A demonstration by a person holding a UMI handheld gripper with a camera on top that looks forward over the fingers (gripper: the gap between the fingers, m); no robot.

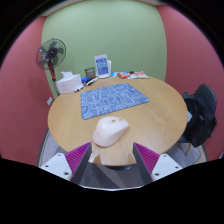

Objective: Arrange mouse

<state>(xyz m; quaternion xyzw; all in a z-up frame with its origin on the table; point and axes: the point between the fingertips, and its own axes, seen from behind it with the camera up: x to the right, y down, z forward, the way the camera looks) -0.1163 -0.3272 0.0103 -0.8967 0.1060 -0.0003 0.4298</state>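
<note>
Readable text: none is showing anywhere in the gripper view.
Mat: it is lying on the counter and showing a blue and white printed pattern, with any lettering too small to read.
Boxes: they are standing at the far edge of the counter, and their faces are showing no legible label.
Mouse: its pale shell is showing no brand mark.
Fan: it is showing no readable sign.
</note>
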